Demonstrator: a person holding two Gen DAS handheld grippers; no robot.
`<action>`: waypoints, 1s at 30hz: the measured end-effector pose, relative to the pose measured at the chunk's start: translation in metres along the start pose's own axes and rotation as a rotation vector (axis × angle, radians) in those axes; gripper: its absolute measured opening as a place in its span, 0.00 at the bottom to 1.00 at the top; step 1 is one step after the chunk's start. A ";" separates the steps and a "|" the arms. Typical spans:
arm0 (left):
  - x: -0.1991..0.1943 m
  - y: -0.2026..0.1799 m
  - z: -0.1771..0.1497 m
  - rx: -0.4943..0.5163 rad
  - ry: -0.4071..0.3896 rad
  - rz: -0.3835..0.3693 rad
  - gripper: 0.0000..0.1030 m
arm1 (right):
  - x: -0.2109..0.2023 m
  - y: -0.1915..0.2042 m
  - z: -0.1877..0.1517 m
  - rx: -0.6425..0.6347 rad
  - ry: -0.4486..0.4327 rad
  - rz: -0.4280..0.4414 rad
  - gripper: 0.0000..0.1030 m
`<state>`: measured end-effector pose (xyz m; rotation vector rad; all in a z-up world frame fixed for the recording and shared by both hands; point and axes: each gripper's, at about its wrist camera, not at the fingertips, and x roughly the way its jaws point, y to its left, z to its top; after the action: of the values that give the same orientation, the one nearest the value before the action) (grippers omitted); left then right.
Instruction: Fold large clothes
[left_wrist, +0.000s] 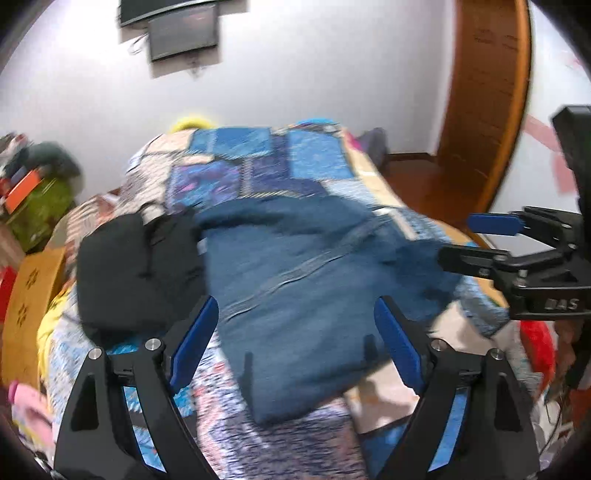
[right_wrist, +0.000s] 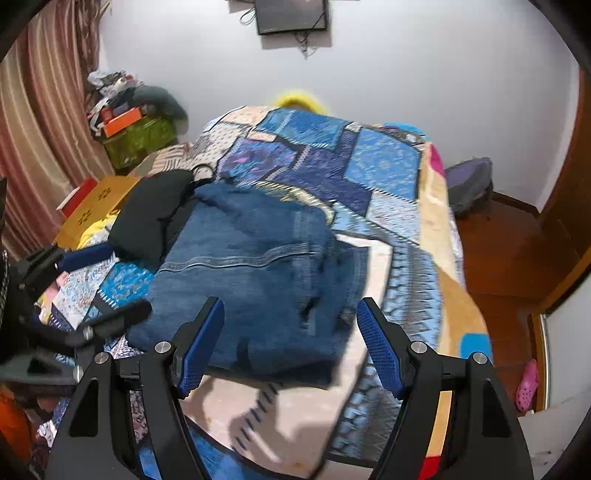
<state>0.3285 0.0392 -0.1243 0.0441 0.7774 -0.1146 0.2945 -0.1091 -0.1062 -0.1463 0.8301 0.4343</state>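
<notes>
Folded jeans (right_wrist: 255, 273) lie on the patchwork bedspread (right_wrist: 332, 162), both grippers hovering above with nothing held.

The left gripper (left_wrist: 295, 339) has its blue-padded fingers (left_wrist: 195, 347) spread wide over the near end of the denim; the right gripper (right_wrist: 291, 343) is likewise spread apart and empty; the jeans sit mid-bed, their left edge touching a black garment (right_wrist: 151, 218); bare bedspread shows beyond them toward the wall and along the bed's right edge, where wooden floor (right_wrist: 506, 251) opens beside the door (left_wrist: 487, 103); left of the bed, a green bin (right_wrist: 136, 140) by the curtain (right_wrist: 40, 122) carries an orange box (right_wrist: 122, 120) and heaped clutter.
</notes>
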 end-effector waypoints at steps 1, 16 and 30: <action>0.004 0.005 -0.003 -0.013 0.012 0.008 0.83 | 0.004 0.003 -0.001 -0.007 0.003 -0.001 0.69; 0.039 0.052 -0.071 -0.249 0.150 -0.033 0.86 | 0.026 -0.040 -0.057 0.141 0.155 -0.001 0.77; 0.003 0.071 -0.078 -0.251 0.132 0.045 0.87 | 0.009 -0.047 -0.057 0.223 0.166 0.051 0.80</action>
<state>0.2850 0.1162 -0.1817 -0.1706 0.9171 0.0292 0.2811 -0.1650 -0.1524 0.0464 1.0415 0.3778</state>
